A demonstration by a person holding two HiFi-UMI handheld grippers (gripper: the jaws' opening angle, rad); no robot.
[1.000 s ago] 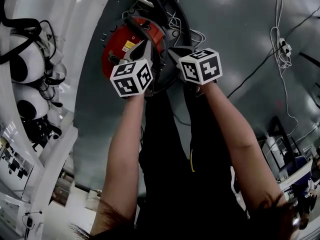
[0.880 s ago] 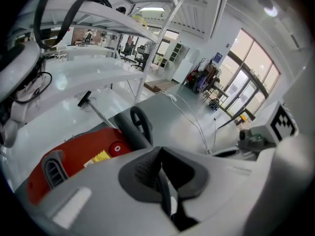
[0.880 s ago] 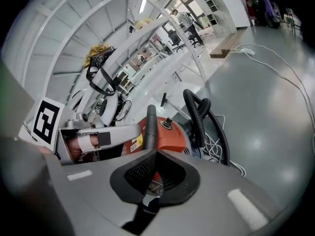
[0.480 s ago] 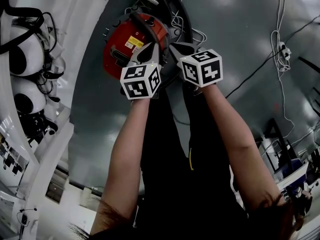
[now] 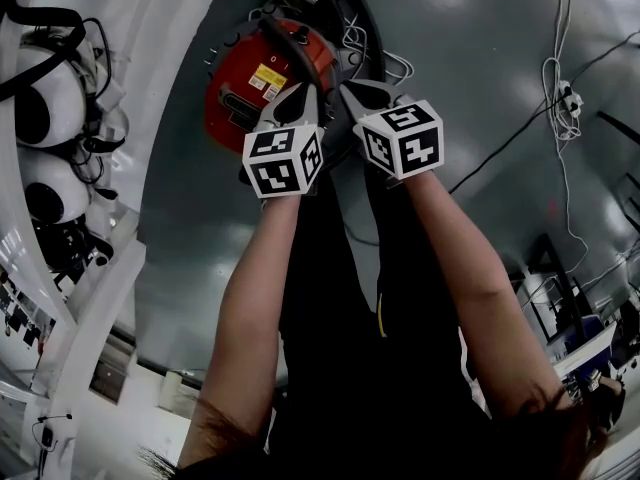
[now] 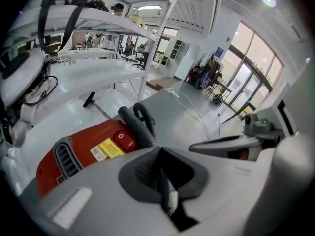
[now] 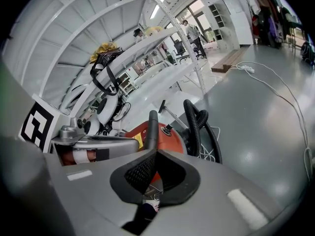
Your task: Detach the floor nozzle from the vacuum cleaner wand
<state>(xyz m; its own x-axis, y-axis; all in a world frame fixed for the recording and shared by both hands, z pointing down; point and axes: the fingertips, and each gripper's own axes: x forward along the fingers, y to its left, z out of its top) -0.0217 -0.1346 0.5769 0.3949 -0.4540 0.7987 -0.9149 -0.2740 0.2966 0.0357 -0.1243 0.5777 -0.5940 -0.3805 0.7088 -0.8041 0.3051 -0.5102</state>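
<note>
A red canister vacuum cleaner point(image 5: 255, 78) lies on the grey floor ahead of both hands, with its black hose point(image 7: 199, 127) coiled behind it. In the right gripper view the thin wand point(image 7: 173, 117) runs back to a small black floor nozzle point(image 7: 161, 105). The same nozzle point(image 6: 89, 100) shows in the left gripper view beyond the canister point(image 6: 88, 154). My left gripper point(image 5: 292, 100) and right gripper point(image 5: 350, 94) hover side by side just above the canister. Both are shut with nothing between their jaws. Neither touches the wand or nozzle.
A white shelving rack point(image 5: 130, 28) holding rounded white devices with black straps point(image 5: 45, 98) runs along the left. Loose cables and a white power strip point(image 5: 568, 93) lie on the floor at the right. The person's dark-trousered legs point(image 5: 340, 298) stand below the arms.
The left gripper has edged a little to the right, closer to the right gripper. The right gripper has rolled slightly. Both stay shut.
</note>
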